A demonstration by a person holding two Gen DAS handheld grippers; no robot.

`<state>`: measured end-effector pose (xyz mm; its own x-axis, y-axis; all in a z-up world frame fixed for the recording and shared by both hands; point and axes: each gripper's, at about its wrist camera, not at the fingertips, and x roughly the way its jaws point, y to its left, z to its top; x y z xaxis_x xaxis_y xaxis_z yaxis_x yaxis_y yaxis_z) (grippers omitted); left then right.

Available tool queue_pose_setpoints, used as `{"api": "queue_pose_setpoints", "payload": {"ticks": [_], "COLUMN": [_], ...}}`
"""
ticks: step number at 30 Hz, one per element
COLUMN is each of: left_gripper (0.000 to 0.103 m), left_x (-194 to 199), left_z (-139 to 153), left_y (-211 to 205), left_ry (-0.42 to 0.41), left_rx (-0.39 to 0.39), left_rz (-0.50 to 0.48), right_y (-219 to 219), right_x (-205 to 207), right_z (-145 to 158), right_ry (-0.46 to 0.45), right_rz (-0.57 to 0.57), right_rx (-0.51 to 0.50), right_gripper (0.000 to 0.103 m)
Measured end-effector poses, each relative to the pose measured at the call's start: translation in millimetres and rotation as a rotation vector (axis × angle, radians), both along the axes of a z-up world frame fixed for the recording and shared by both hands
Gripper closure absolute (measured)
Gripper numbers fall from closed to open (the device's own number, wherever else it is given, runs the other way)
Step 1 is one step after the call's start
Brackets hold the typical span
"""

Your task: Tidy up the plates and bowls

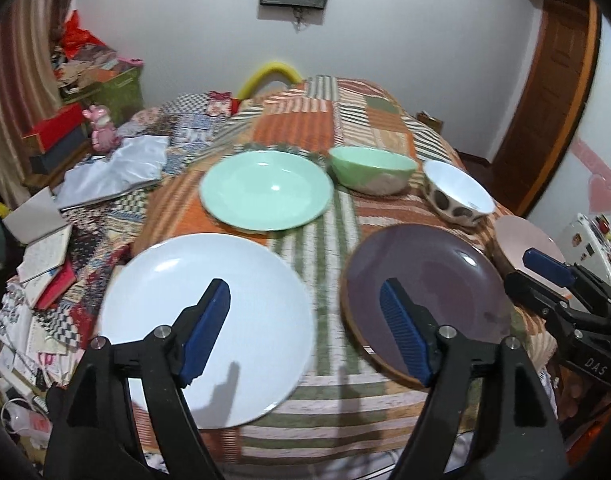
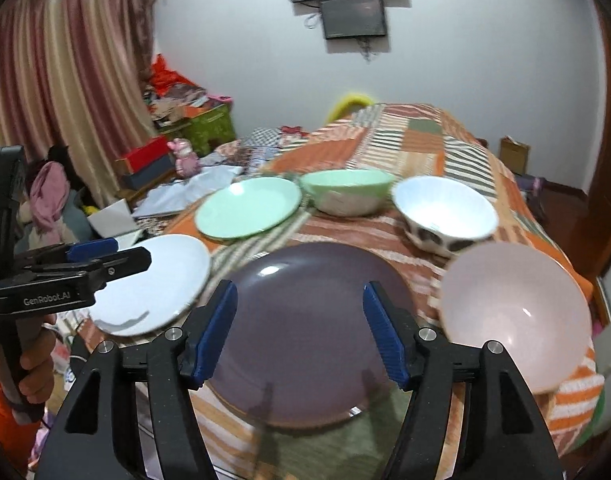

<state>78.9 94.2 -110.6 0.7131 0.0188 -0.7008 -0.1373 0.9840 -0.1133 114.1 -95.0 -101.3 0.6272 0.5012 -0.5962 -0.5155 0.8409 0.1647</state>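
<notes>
Six pieces of crockery rest on a bed covered by a striped patchwork quilt [image 1: 345,120].

White plate [image 1: 205,304]: the largest piece, plain and glossy, lying flat directly under the left finger of the left tongs [image 1: 305,328]; the shadow of that finger falls on its near part.

Purple plate [image 2: 305,328]: dark, with a brown rim, flat on the quilt. It lies below and between the fingers of the right tongs [image 2: 301,332], and under the right finger of the left tongs.

Mint-green plate [image 1: 265,194]: flat, beyond both tongs, past the white plate.

Pink plate [image 2: 513,320]: pale and matt, just to the right of the right tongs, its edge near the purple plate.

Green bowl [image 1: 371,174]: upright, just right of the mint-green plate, well ahead of both tongs.

White bowl [image 2: 445,212]: upright, with dark spots on its outer wall, beyond the pink plate and right of the green bowl.

Both tongs stand apart above the plates, blue pads spread, with nothing gripped and no pad touching crockery. The left tongs are spread wider than the right. A person's hand [image 2: 33,364] grips the handle of the left tongs.
</notes>
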Motion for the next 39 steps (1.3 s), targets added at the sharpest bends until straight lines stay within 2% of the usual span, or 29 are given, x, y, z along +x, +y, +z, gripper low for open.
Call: {"api": "queue_pose_setpoints", "payload": {"ticks": [2,4,15,25,32,34,36,39], "left_gripper": [0.025,0.018,0.017,0.018,0.043,0.056,0.066,0.073], "left_x": [-4,-8,-27,-29,-29,-30,-30,-31], "left_z": [1,0,-21,-50,-64,-69,-72,-76], "left_y": [12,24,88,122,136,143,148,154], "left_ry": [-0.003,-0.004,0.038,0.079,0.097,0.108,0.117,0.131], "left_rx": [0.004,0.007,0.037,0.044,0.024,0.001,-0.017,-0.051], "left_rz": [0.030,0.060,0.206,0.241,0.243,0.256,0.261,0.258], "right_y": [10,23,78,122,140,143,146,148], "right_x": [2,7,18,33,49,53,57,61], "right_z": [0,-1,-17,-38,-54,-59,-63,-68], "right_ry": [-0.005,0.001,0.054,0.113,0.212,0.256,0.294,0.336], "right_rz": [0.025,0.057,0.186,0.282,0.308,0.311,0.316,0.321], "right_rx": [-0.004,-0.003,-0.052,-0.148,-0.161,-0.158,-0.161,-0.167], "right_gripper": [0.040,0.040,0.039,0.039,0.039,0.040,0.051,0.059]}}
